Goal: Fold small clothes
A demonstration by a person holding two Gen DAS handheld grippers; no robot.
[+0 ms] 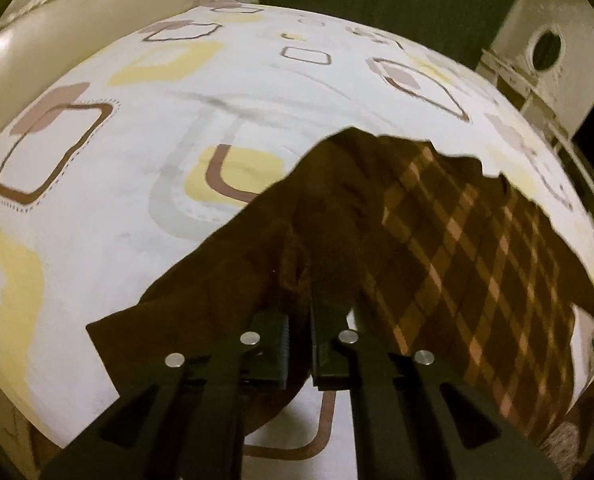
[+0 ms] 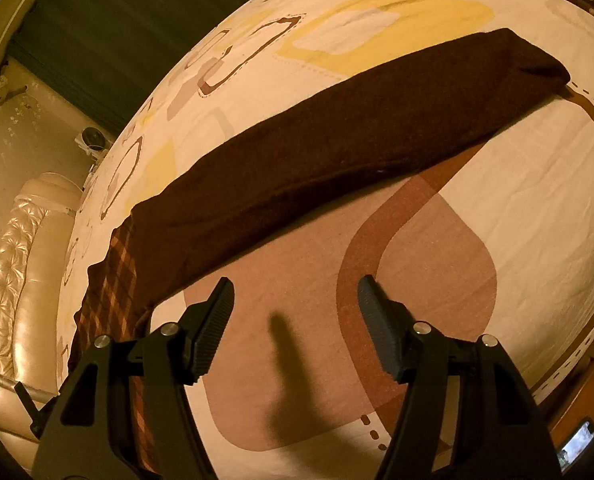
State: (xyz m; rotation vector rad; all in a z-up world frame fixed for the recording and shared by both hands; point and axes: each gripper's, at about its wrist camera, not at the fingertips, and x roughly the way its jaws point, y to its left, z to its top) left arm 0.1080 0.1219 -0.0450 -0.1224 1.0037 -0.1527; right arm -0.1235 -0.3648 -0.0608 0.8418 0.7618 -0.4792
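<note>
A dark brown garment (image 1: 233, 276) with an orange-and-brown plaid side (image 1: 477, 248) lies on the patterned bed sheet (image 1: 109, 248). My left gripper (image 1: 299, 322) is shut on a fold of the brown cloth, which rises in a peak between the two pads. In the right wrist view the garment (image 2: 337, 140) stretches as a long dark band across the sheet (image 2: 517, 208), its plaid part (image 2: 109, 280) at the lower left. My right gripper (image 2: 295, 286) hangs open just in front of the band's near edge, with only sheet between its fingers.
A padded cream headboard (image 2: 13, 280) borders the bed at the left. Dark green curtains (image 1: 377, 0) hang behind it. A white cabinet (image 1: 545, 52) stands at the right. A phone (image 2: 577, 444) lies off the bed's lower right corner.
</note>
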